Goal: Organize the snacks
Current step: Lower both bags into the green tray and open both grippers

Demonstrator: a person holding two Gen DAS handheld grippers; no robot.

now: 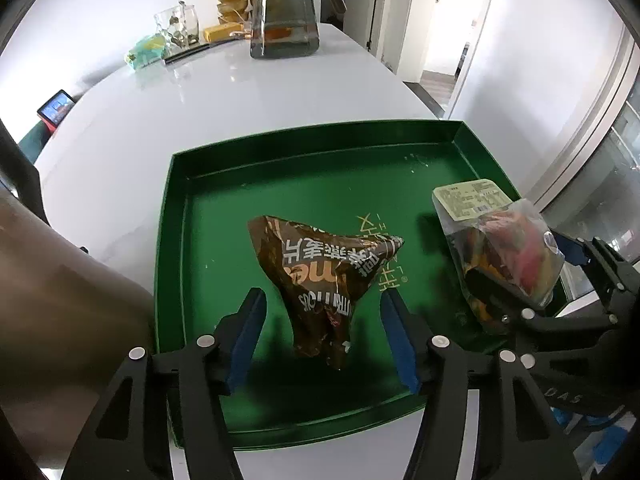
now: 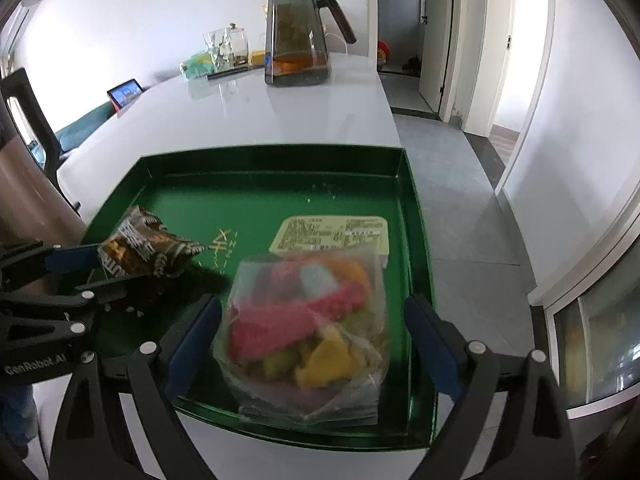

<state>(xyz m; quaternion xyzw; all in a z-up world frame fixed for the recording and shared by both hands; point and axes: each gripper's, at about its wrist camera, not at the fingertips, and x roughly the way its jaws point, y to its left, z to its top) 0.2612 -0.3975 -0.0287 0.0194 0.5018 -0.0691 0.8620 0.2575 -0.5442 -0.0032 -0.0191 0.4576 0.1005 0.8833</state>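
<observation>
Both views: I am holding my two tongs over a green tray (image 1: 320, 148) that is sitting at the near edge of the white tabletop (image 1: 240, 92). My left tongs (image 1: 322, 336) are standing apart, with a crumpled brown snack packet (image 1: 320, 276) lying between the blue pads (image 1: 248, 336); the pads are not pressing on it, and the packet is resting on the tray floor near its middle. My right tongs (image 2: 314, 344) are standing wide apart around a clear bag of colourful snacks (image 2: 308, 332), again without pinching it. This bag is lying against the tray's right wall, reaching the near right corner, its pale printed label (image 2: 332, 234) pointing toward the far rim. At the far edge of the tabletop a dark glass pitcher (image 2: 298, 36) is standing upright, with a clear glass jar (image 2: 230, 46) and a greenish packet (image 2: 196, 66) to its left.
</observation>
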